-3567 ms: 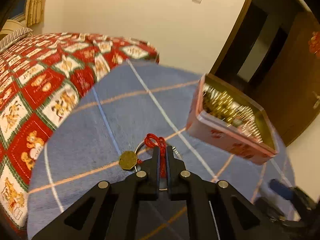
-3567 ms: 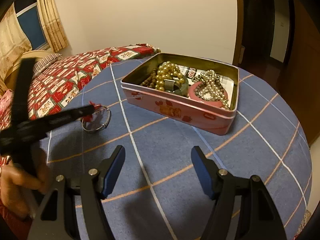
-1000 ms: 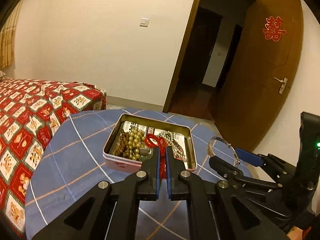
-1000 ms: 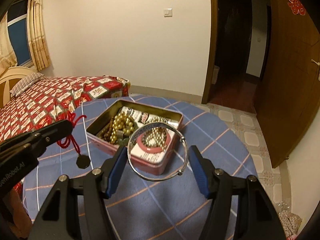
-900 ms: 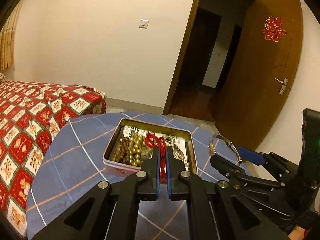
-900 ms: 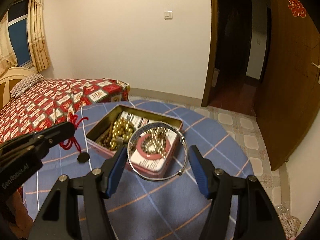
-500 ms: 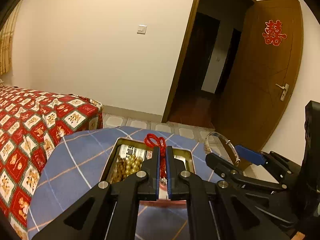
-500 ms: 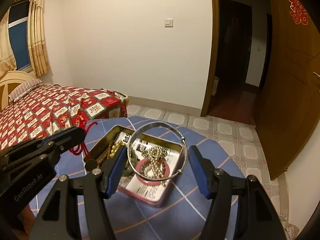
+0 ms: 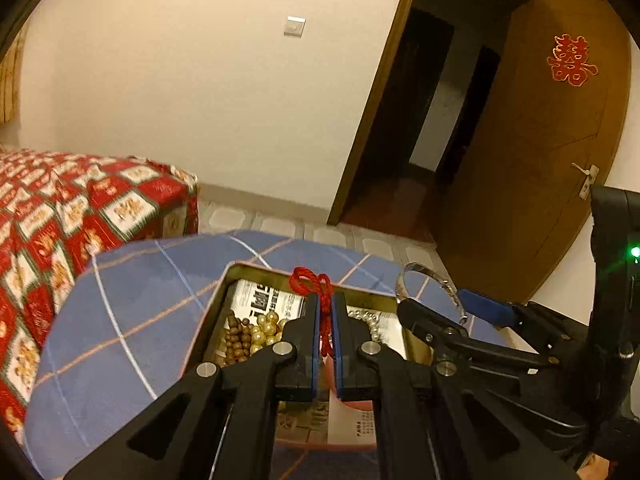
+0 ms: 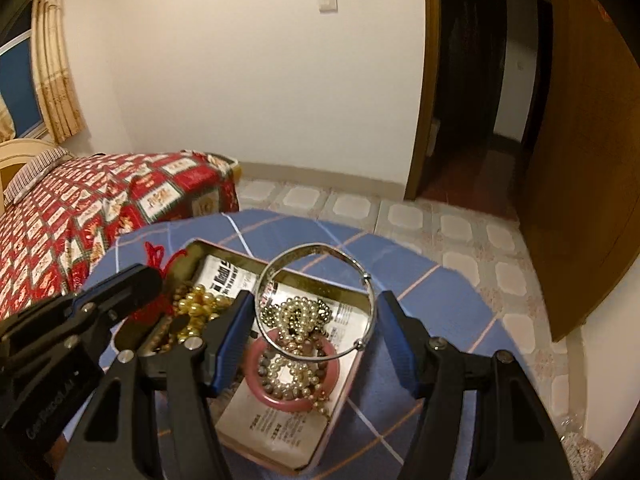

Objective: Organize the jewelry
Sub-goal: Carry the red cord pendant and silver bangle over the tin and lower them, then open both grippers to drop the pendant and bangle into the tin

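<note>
Two grippers are held over an open tin [image 10: 352, 364] on a blue checked tablecloth [image 10: 420, 280]. A red cord [image 9: 310, 284] is pinched between the closed jaws of the left gripper [image 9: 326, 304], its knotted loop standing above the fingertips. A thin silver bangle [image 10: 316, 304] is braced between the parted pads of the right gripper [image 10: 316, 320], with pearl beads [image 10: 296, 312] and a pink bangle [image 10: 292, 396] lying in the tin below it.
</note>
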A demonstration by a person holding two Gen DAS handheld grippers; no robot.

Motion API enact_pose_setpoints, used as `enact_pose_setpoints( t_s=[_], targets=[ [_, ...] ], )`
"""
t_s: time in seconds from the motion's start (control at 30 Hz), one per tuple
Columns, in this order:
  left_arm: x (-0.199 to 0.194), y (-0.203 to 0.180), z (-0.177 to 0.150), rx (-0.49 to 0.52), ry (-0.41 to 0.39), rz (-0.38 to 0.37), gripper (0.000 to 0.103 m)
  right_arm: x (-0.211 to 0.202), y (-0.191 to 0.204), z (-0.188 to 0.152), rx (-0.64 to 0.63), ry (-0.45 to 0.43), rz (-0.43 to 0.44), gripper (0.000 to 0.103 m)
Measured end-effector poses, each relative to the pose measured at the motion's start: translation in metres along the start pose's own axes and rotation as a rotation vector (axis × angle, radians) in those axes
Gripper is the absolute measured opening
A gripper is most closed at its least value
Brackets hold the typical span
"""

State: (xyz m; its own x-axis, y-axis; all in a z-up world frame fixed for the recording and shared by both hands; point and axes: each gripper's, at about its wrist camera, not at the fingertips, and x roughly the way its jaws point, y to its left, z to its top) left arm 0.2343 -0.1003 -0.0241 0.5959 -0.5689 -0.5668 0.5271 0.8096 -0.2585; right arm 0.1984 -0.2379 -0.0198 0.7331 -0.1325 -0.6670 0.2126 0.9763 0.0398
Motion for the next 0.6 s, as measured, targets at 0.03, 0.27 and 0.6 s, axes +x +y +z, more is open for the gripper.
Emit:
enact_pose_setpoints(
  t_s=[0.03,0.27,0.6],
  targets=[
    [0.006,0.000,-0.001,0.004,0.008,0.004,0.004,0.007,0.000,-0.001,0.003,0.016,0.007,0.066],
    [0.034,0.012,-0.014,-0.017,0.074,0.017,0.004,0.035,-0.005,-0.007,0.001,0.093,0.029,0.066],
    [0.048,0.023,-0.017,-0.073,0.178,0.105,0.011,0.035,-0.004,-0.009,-0.015,0.128,0.049,0.078]
  ],
)
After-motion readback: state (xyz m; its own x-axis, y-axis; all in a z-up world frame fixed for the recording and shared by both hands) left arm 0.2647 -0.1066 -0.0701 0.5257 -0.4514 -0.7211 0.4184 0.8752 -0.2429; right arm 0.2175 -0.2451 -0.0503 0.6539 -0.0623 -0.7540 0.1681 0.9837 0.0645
